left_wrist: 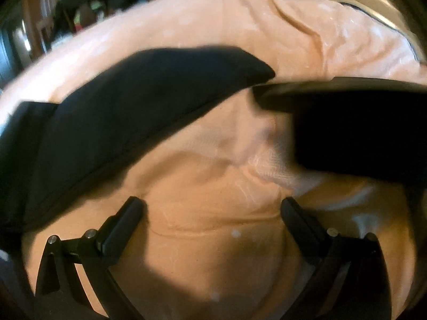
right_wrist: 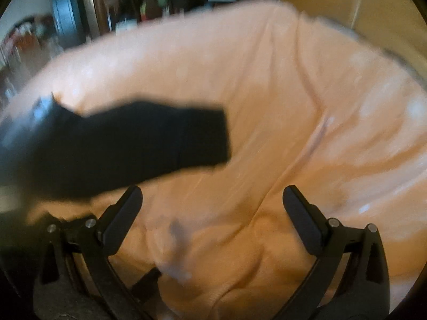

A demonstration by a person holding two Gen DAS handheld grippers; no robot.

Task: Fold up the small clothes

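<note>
Both claws open above a dark garment on a peach bed cover.

The left claw (left_wrist: 212,208) and the right claw (right_wrist: 212,197) stand wide open and hold nothing. The dark garment (left_wrist: 128,112) lies on the peach sheet (left_wrist: 213,34) as a long narrow band, so I judge it partly folded, with at least one fold left. The sheet is wrinkled and soft. Behind it a cluttered shelf (right_wrist: 149,2) is blurred.
</note>
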